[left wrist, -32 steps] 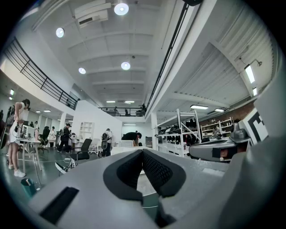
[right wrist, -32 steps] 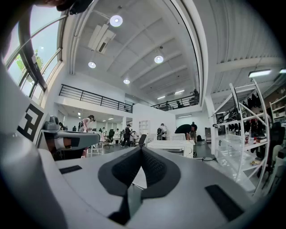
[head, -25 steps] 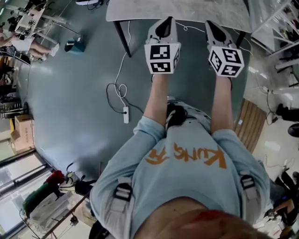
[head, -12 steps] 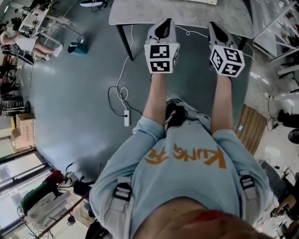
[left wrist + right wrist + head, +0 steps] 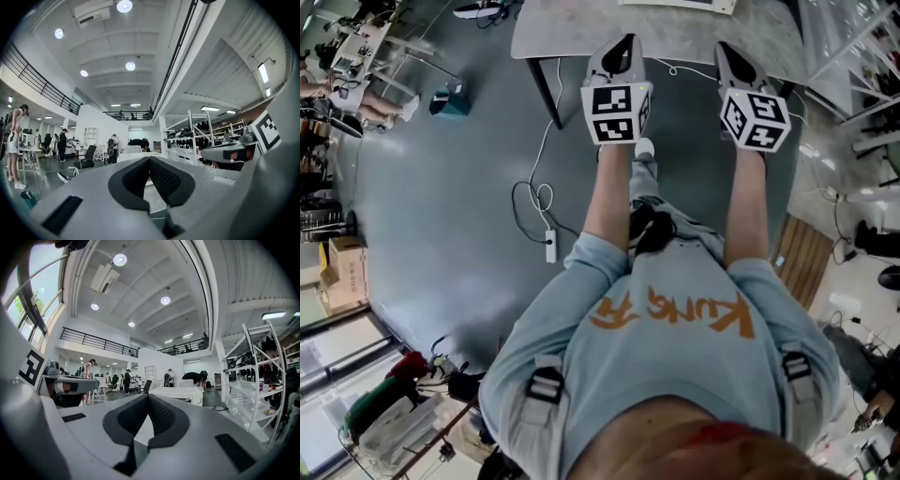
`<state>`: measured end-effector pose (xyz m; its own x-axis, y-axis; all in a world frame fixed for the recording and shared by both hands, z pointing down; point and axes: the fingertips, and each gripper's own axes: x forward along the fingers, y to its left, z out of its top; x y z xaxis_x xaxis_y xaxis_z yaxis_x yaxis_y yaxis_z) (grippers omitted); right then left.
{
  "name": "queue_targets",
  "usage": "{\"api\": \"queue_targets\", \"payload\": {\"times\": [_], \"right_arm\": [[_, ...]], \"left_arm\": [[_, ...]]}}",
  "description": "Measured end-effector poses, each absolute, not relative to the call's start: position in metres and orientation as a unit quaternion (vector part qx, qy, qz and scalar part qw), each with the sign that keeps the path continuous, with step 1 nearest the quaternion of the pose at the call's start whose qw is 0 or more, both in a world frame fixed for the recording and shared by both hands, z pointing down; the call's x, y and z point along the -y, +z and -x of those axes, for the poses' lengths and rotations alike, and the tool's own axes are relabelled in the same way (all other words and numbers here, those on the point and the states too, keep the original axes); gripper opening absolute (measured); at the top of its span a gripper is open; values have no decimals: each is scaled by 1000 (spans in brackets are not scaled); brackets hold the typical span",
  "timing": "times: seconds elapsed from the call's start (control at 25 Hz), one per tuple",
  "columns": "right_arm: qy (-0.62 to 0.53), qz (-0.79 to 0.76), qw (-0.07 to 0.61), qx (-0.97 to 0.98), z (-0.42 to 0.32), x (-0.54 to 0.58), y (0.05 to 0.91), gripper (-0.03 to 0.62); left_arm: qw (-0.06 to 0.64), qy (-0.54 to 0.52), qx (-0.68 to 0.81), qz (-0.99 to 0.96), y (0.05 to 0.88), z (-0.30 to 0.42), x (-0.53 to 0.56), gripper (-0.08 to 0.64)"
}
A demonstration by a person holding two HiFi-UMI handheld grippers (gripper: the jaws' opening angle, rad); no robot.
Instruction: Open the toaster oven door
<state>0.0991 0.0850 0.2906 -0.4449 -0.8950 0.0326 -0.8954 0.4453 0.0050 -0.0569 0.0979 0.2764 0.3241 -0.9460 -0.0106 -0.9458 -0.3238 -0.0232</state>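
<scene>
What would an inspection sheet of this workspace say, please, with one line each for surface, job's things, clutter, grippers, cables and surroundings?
Surface: grey table top ahead of the person, only partly in view.
Job's things: white box-like appliance, probably the toaster oven; door state cannot be told.
Clutter: teal object and cardboard boxes on the floor.
Grippers: left gripper and right gripper both shut, empty, pointing level.
Cables: white cable with power strip on the floor.
Surroundings: open hall; people at desks, shelving racks.
</scene>
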Motion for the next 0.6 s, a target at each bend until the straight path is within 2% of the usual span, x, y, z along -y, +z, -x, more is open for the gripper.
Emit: {"api": "queue_targets", "payload": {"times": [0.32,0.6], "right_arm": [[13,-547,12,837,-114,14,303,-2],[66,-540,30,838,-98,106,348,-2]], "left_arm": [[14,-6,-560,828,286,46,7,3],[-26,-50,-543,838,327,44,107,3]]}}
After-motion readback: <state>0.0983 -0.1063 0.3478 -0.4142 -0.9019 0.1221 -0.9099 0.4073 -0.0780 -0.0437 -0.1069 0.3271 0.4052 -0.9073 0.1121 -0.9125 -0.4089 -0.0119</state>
